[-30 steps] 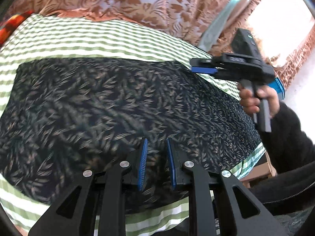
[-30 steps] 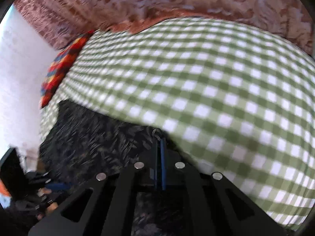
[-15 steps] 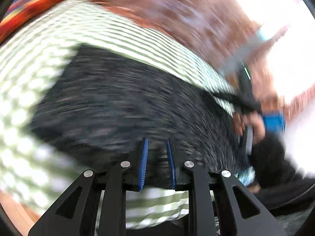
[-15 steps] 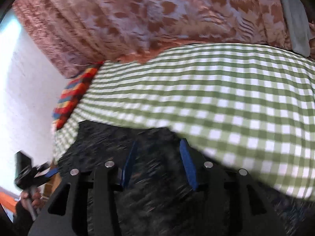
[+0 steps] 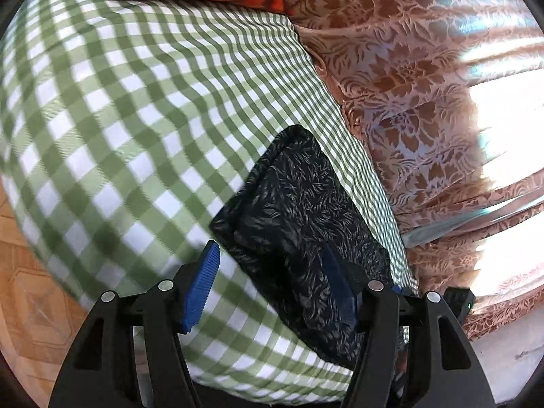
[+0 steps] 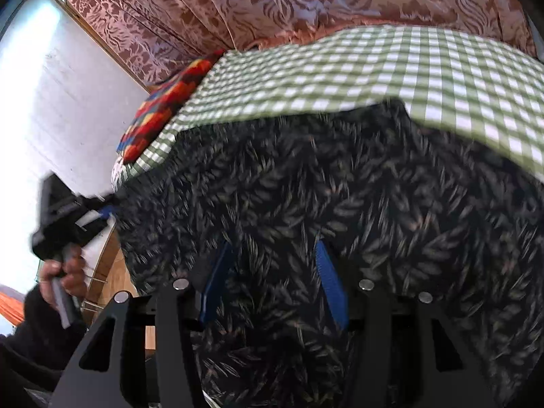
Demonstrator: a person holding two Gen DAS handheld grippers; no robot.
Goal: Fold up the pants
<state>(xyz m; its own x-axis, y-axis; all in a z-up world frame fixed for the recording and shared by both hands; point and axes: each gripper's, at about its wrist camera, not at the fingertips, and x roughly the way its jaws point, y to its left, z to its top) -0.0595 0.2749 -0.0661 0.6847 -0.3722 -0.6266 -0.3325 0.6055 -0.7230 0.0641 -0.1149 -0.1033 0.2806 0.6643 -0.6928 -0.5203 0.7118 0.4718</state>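
Green-checked bedsheet (image 5: 112, 108), dark pants (image 5: 299, 217) laid folded.
Left gripper (image 5: 272, 285) and right gripper (image 6: 272, 278) are spread, nothing gripped; corners could be snagged, layers dragged loose.

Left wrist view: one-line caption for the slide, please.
Open left tongs straddle the edge of the folded dark leaf-print pants on a green checked bedsheet.
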